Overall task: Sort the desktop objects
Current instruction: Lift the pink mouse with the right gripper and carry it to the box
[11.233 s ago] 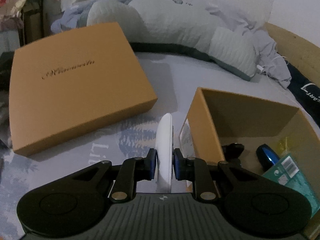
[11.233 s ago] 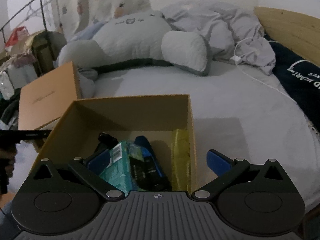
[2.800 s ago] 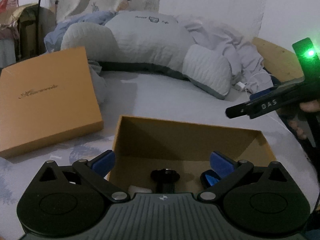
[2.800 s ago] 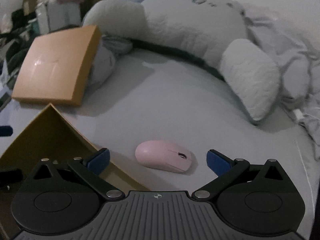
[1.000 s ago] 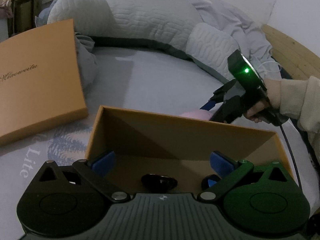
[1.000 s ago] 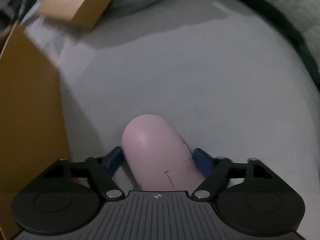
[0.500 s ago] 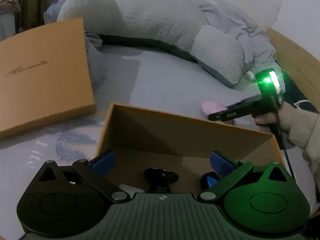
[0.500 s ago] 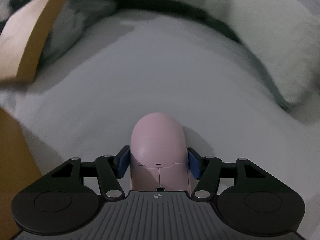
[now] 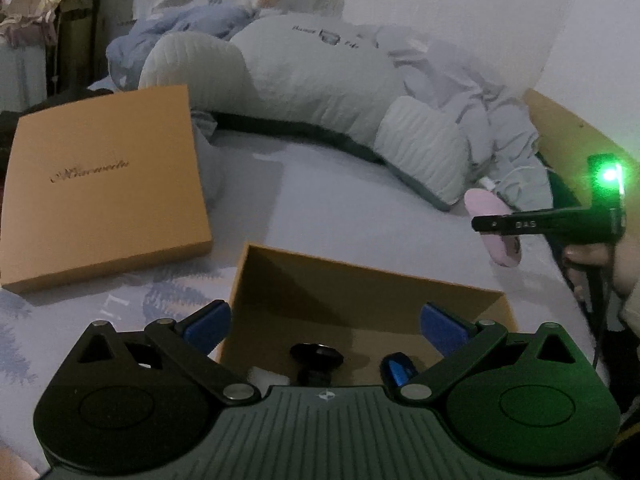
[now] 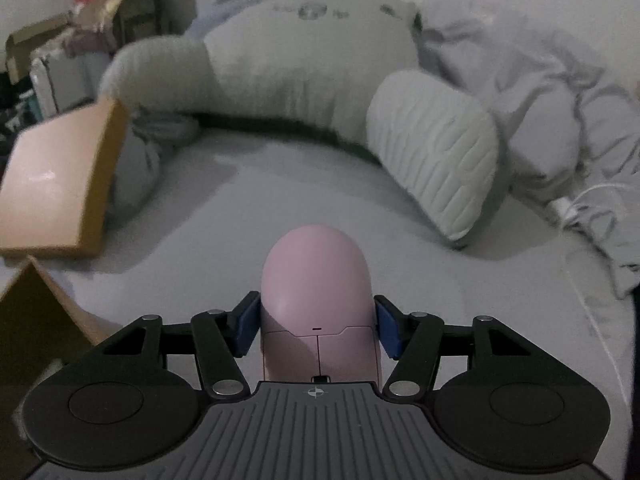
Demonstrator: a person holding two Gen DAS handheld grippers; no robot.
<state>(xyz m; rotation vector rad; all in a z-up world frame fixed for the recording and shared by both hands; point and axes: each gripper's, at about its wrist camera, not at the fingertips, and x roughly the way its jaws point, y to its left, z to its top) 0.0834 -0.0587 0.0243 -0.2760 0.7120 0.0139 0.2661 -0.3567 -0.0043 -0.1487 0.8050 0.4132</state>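
Observation:
A pink computer mouse (image 10: 316,276) is clamped between the blue pads (image 10: 248,322) of my right gripper (image 10: 316,320), lifted clear of the grey bedsheet. In the left wrist view the same pink mouse (image 9: 486,204) hangs in the right gripper (image 9: 496,226) to the right of and beyond the open tan box (image 9: 360,276). My left gripper (image 9: 326,320) stands open over the box's near side, nothing between its fingers. Inside the box lie a black round-topped object (image 9: 316,354), a blue object (image 9: 396,372) and a white item (image 9: 268,376).
The box's tan lid (image 9: 104,184) lies on the bed at the left. A large pale cushion (image 10: 312,72) and rumpled grey bedding (image 10: 560,92) fill the back. A white charger cable (image 10: 576,208) trails at right. A wooden bed edge (image 9: 572,128) runs along the right.
My right gripper closed on the pink mouse and lifted it off the sheet while rolling level. The left gripper rose a little above the box, still open.

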